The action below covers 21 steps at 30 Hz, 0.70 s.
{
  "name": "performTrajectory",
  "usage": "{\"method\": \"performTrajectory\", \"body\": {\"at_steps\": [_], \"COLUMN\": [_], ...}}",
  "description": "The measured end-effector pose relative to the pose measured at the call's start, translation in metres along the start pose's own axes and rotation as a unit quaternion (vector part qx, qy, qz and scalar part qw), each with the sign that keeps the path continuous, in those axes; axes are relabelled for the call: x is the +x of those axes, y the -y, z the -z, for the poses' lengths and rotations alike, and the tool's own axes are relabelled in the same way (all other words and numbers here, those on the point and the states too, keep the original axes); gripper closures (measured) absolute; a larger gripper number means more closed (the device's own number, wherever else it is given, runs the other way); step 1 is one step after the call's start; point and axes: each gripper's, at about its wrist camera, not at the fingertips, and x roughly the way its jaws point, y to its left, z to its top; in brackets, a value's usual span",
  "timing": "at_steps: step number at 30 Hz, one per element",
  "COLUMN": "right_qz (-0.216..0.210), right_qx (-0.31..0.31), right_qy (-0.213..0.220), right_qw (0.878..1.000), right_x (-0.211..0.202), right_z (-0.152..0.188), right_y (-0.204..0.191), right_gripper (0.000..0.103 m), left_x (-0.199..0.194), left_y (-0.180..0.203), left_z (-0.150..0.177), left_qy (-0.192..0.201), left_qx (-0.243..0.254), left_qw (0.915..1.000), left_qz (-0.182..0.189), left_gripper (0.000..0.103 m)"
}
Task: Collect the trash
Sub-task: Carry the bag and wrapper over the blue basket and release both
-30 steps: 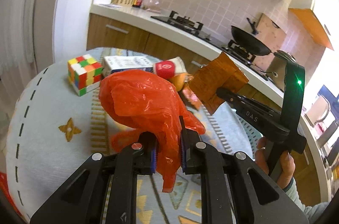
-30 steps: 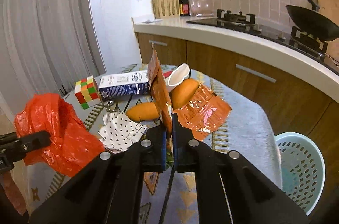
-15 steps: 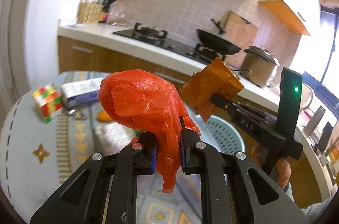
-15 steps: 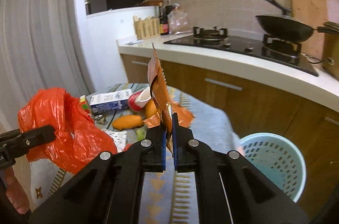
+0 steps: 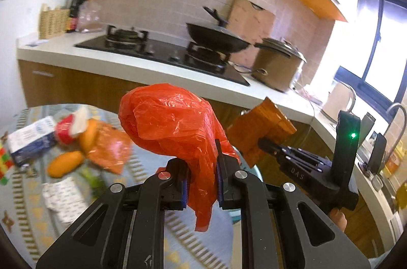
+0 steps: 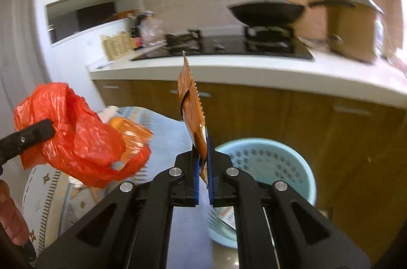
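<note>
Right wrist view: claw (image 6: 203,167) hides light blue basket (image 6: 274,159) contents.

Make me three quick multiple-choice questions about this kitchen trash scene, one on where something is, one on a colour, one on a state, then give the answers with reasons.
1. Where is the wok?
A. on the stove
B. on the table
C. in the basket

2. What colour is the plastic bag in the left gripper?
A. blue
B. red-orange
C. white

3. How is the right gripper?
A. open and empty
B. shut on the wrapper
C. shut on a cube

Answers:
A, the wok sits on a burner.
B, the plastic bag in the left gripper is red-orange.
B, the right gripper pinches the brown wrapper above the basket.
</note>
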Motion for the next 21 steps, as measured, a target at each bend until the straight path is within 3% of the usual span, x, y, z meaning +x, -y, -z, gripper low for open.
{"method": "performTrajectory", "body": {"at_steps": [9,15,16,18,19,21], "right_qz": [0.053,0.056,0.056,0.056,0.054,0.05], "right_qx": [0.071,0.082,0.083,0.087,0.091,0.098], "right_qy": [-0.107,-0.136,-0.138,-0.144,-0.148,-0.15], "right_qw": [0.99,0.986,0.985,0.984,0.983,0.983], "right_x": [0.042,0.054,0.055,0.058,0.062,0.064], "right_z": [0.041,0.054,0.056,0.058,0.058,0.058], "right_y": [0.073,0.087,0.089,0.093,0.096,0.099], "right_gripper": [0.1,0.1,0.099,0.097,0.092,0.08], "left_x": [0.083,0.124,0.126,0.13,0.13,0.13], "left_y": [0.04,0.047,0.048,0.05,0.05,0.049], "left_z": [0.011,0.025,0.026,0.03,0.031,0.032], "left_qy": [-0.058,-0.094,-0.096,-0.099,-0.099,-0.098], "left_qx": [0.028,0.026,0.028,0.034,0.036,0.038], "left_qw": [0.9978,0.9949,0.9947,0.9944,0.9944,0.9944], "left_qz": [0.018,0.025,0.022,0.013,0.01,0.004], "left_gripper": [0.089,0.085,0.083,0.064,0.054,0.043]}}
